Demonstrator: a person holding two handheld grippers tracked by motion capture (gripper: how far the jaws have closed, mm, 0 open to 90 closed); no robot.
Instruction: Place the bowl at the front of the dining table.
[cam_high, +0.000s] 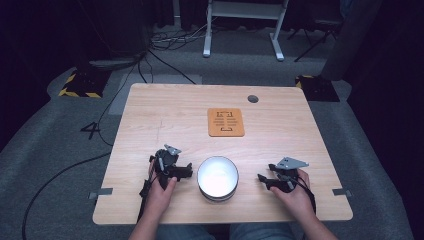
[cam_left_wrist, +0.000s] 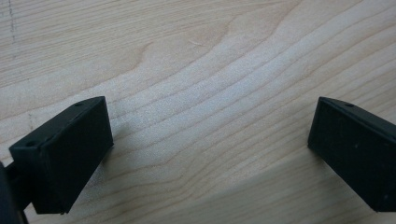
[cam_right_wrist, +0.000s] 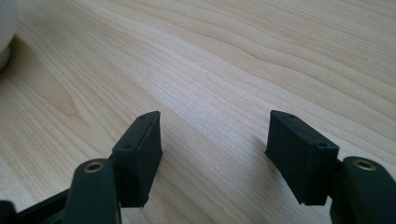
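White bowl (cam_high: 217, 178) on wooden table (cam_high: 280, 150) between left gripper (cam_high: 189, 171) and right gripper (cam_high: 261, 179); both agape, empty-jawed

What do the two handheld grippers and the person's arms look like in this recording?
Both the left gripper and the right gripper are black, each topped by a grey three-cornered plate and trailing a dark cable. Each ends in two blocky, matte black jaws with small screw holes; brass-coloured inserts show on the right gripper's arms. The forearms are bare, no sleeves visible.

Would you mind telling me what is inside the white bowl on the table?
The white bowl looks empty from the high view: its bright, smooth interior shows nothing in it. It appears to sit on stacked rims, but glare washes out detail, and what is underneath is covered.
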